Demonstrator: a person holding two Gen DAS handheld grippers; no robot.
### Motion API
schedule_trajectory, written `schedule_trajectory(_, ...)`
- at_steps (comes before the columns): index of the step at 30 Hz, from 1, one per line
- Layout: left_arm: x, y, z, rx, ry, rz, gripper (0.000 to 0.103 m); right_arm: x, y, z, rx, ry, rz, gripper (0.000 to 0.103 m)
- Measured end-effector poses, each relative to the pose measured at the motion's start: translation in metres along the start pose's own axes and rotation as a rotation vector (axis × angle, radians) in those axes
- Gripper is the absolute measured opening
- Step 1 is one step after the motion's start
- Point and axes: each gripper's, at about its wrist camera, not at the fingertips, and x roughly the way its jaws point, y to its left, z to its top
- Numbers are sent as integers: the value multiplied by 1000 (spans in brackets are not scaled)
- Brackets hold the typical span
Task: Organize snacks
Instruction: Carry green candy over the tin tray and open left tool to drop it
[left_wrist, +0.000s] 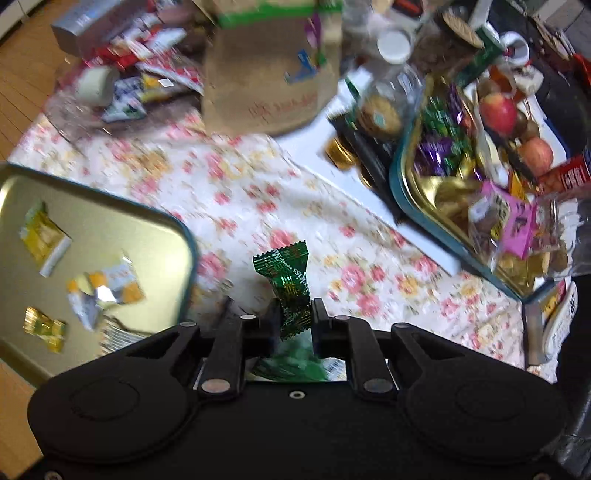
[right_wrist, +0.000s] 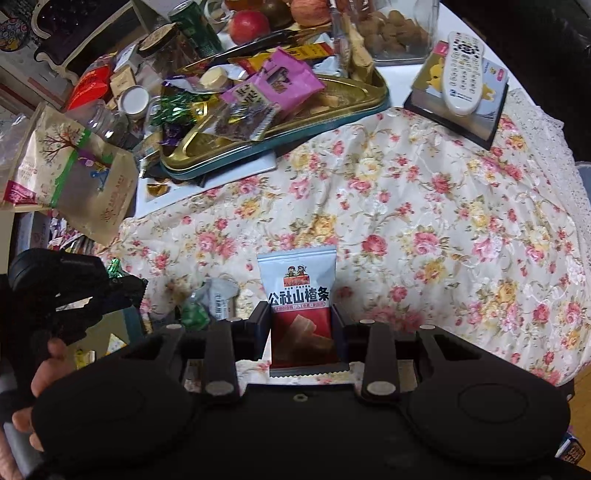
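Note:
My left gripper (left_wrist: 294, 314) is shut on a green foil candy (left_wrist: 290, 284) and holds it above the floral tablecloth, just right of a gold tray (left_wrist: 110, 218) that holds a few yellow and white wrapped sweets. My right gripper (right_wrist: 300, 317) is shut on a blue-and-red hawthorn snack pack (right_wrist: 300, 295), held upright over the cloth. The left gripper also shows in the right wrist view (right_wrist: 122, 284), at the left, with the green candy tip in it. A second gold tray (right_wrist: 332, 110) piled with mixed snacks sits at the back.
A brown paper snack bag (left_wrist: 273, 74) stands at the back. Apples (left_wrist: 498, 110), jars and loose packets crowd around the full tray. A white remote (right_wrist: 463, 74) lies on a book at the back right. Small wrapped sweets (right_wrist: 207, 302) lie on the cloth near my right gripper.

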Motion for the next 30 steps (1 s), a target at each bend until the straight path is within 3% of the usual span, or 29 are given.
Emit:
schedule_trajectory(13,-35,92,36,-137,-77,63,22,26,96,-22,-181,40,105,37)
schedule_trajectory(21,-58,145,52,-182,-171,188,22,39,149,-53,-329,56,133,37)
schedule_trajectory(30,-73,176,60,-131,-211,309,23,50,190,-76,-432,84,178,37)
